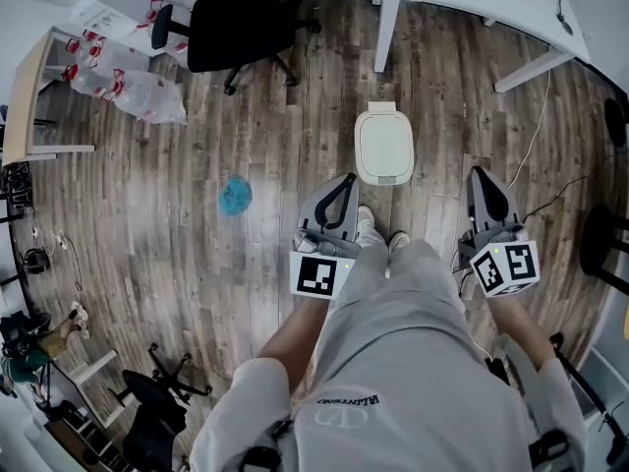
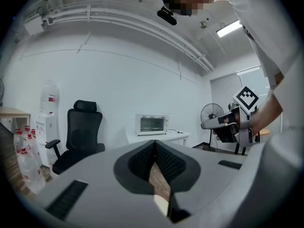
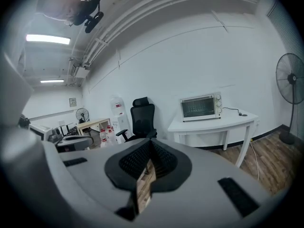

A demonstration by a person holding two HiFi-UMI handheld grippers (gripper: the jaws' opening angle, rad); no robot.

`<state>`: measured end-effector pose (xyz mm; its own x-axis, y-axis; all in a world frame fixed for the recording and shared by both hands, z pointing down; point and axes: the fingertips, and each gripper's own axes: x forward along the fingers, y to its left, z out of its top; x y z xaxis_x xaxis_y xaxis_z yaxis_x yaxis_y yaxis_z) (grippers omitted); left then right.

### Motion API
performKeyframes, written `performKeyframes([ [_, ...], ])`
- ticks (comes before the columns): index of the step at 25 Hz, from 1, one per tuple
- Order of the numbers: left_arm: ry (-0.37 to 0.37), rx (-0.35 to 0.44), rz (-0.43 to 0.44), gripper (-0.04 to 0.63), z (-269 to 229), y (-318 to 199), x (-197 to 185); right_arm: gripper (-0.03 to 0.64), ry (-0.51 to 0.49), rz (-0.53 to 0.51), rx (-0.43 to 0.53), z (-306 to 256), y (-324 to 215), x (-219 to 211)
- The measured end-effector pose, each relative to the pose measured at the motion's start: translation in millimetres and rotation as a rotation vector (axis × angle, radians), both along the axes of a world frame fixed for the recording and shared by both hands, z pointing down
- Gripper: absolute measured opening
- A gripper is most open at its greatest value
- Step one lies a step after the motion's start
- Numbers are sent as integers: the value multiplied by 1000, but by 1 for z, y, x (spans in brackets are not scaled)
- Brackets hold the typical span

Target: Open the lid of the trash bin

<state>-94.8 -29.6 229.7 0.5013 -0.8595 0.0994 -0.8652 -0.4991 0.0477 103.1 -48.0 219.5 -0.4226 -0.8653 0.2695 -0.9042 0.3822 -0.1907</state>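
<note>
1. Both grippers, left (image 1: pixel 344 183) and right (image 1: pixel 480 175), are seen pointing forward in the head view. The trash bin (image 1: pixel 383 147) sits on the floor (image 1: pixel 197 264) just ahead, between them, lid down, long axis running away. Left is judged nearer.
2. Left gripper view: jaws pressed together, nothing held, bin not seen.
3. Right gripper view: same deal, jaws together, empty.

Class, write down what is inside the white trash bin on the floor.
The trash bin shows only its closed lid from above; the lid covers the opening, so contents are hidden.
</note>
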Motion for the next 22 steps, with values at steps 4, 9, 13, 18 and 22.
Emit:
performKeyframes([
  [4, 10, -34, 28, -2, 25, -18, 12, 17, -1, -22, -44, 23, -10, -16],
  [9, -20, -102, 51, -2, 84, -36, 30, 17, 23, -58, -111, 68, -23, -24],
  [13, -23, -201, 30, -2, 159, -52, 44, 17, 43, -108, -211, 143, -31, -33],
  [18, -24, -349, -5, -2, 275, -59, 67, 17, 24, -123, -343, 261, -41, -43],
  [22, -17, -458, -41, -2, 369, -56, 81, 17, -1, -137, -426, 354, -42, -49],
])
